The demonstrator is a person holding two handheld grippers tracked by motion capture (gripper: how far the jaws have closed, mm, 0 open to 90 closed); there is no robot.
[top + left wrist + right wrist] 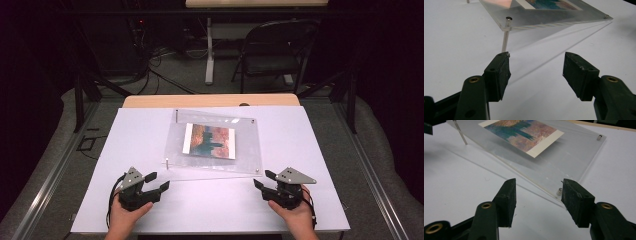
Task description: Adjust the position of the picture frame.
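one clear acrylic picture frame [215, 145] holding one colourful print [210, 141], two black hand-held grippers, one folding chair [277, 50].

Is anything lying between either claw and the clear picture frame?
Nothing visible. Bare white table lies between the left claw, the right claw and the acrylic frame; both claws are open and empty.
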